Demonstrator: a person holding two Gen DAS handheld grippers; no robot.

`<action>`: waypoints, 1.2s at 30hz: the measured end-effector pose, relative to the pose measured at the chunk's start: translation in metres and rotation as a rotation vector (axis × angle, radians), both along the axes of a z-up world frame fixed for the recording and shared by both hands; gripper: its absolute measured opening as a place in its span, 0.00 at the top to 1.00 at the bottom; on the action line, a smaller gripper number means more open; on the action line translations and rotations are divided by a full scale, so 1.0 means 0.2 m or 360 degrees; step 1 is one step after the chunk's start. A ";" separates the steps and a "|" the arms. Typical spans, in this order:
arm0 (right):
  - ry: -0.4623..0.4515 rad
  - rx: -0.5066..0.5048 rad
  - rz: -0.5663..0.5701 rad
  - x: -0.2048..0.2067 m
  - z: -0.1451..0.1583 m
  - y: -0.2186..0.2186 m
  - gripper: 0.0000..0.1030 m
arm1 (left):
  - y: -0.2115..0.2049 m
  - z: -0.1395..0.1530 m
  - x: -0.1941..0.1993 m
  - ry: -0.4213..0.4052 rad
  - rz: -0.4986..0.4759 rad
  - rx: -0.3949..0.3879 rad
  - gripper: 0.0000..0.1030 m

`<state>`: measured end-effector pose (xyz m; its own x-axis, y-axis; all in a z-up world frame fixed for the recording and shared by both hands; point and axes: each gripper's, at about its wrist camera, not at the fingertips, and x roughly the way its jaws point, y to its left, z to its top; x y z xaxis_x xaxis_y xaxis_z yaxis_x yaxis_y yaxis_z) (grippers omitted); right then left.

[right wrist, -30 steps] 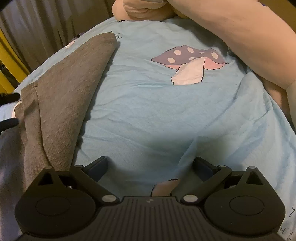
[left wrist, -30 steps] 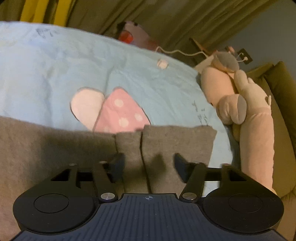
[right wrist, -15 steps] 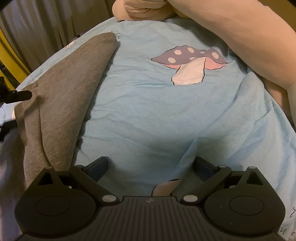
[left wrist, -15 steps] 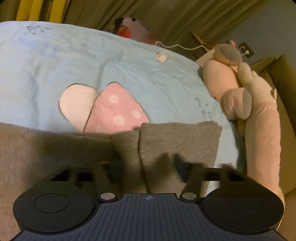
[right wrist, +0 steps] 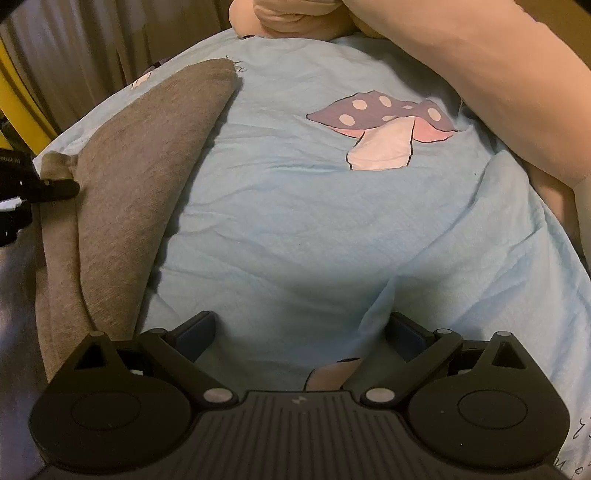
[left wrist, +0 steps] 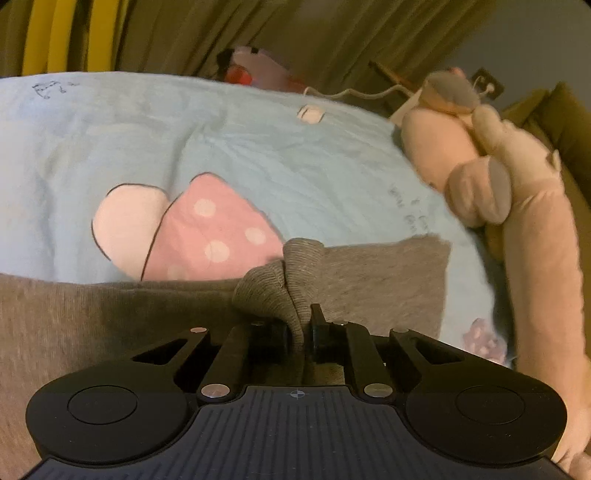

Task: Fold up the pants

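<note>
Grey pants (left wrist: 110, 314) lie flat on a light blue bedsheet (left wrist: 258, 158) with mushroom prints. My left gripper (left wrist: 299, 332) is shut on a bunched ridge of the pants' far edge, which bulges up between the fingers. In the right wrist view the pants (right wrist: 147, 166) lie along the left side, and the left gripper (right wrist: 40, 188) shows at the left edge pinching the fabric. My right gripper (right wrist: 301, 328) is open and empty, low over bare sheet to the right of the pants.
A long pink plush toy (left wrist: 517, 206) lies along the bed's right side and also shows in the right wrist view (right wrist: 443, 55). A small white object (left wrist: 310, 112) with a cable rests at the far edge. Curtains (left wrist: 184, 33) hang behind the bed.
My left gripper moved forward over the pants' edge and closed, bunching the grey fabric up between its fingers. The right gripper has stayed open in the same place.
</note>
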<state>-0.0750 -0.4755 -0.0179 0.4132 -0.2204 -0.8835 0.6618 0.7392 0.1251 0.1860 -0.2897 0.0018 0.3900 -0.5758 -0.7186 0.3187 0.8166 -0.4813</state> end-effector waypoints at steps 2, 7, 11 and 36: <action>-0.0003 -0.0001 0.0000 0.00 0.00 0.00 0.04 | 0.05 0.08 -0.04 -0.0085 0.0032 -0.0096 0.88; -0.0001 -0.0002 0.0001 0.00 -0.01 0.00 0.04 | 0.31 0.48 -0.32 -0.0470 0.0150 -0.0406 0.89; -0.0003 0.0010 0.0001 0.00 0.00 0.00 0.04 | 0.70 0.68 -0.82 -0.0861 0.0496 -0.0407 0.87; -0.0437 0.0462 0.0654 0.10 0.32 0.58 0.60 | 1.53 0.15 -1.21 -0.0414 0.1465 0.0074 0.33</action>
